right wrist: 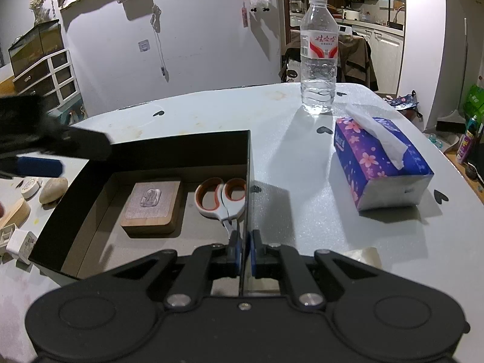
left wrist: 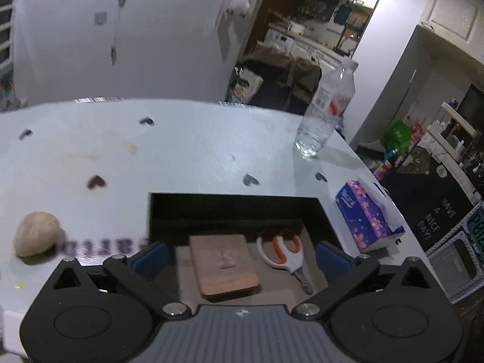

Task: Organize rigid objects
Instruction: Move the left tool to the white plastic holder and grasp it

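Two items in box (right wrist: 181,148), scissors (right wrist: 222,199) handles far, blades near, wooden block (right wrist: 152,208) alongside

Each hand-held gripper (left wrist: 242,257) looks black, blue-padded fingers (left wrist: 151,257), silver screws.

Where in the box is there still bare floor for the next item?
Box: bare floor nearest the cameras, in front of the wooden block, and along the left wall. The far side is crowded: block beside scissors, which lie by the right wall.
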Demonstrator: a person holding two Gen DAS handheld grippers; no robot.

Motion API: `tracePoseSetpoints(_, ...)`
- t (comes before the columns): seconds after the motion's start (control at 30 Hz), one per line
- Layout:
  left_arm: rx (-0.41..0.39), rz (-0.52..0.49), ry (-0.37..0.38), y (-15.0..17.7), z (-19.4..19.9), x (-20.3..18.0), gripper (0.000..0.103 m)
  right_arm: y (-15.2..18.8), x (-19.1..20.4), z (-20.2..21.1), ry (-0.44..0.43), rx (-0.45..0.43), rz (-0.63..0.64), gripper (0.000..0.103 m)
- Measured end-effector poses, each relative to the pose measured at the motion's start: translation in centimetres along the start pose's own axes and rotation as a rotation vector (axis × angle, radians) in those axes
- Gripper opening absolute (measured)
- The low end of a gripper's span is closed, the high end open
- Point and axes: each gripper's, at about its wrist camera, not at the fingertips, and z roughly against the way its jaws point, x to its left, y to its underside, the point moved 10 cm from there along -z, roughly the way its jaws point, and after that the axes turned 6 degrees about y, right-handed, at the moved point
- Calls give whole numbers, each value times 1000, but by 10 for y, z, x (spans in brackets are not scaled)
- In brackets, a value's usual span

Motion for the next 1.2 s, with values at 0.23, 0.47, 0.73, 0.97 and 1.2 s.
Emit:
tracePoseSetpoints(0.23,-83,-2,-92,6,30,34,103,0,0,0,0,0,0,7)
tracePoseSetpoints(0.47,-126,46,-265,24,52,92,103,2,0,-3,1,4,1,7)
tracePoseSetpoints(0.73,-170,208,-480,50,91,174,103,2,1,-5,3,12,2,7)
tracePoseSetpoints(0.97,-162,312,-579,77,113,213,103,2,2,-5,4,13,3,7)
tracePoseSetpoints(1.2,-172,321,-632,88,116,227,103,2,2,-5,4,13,4,7)
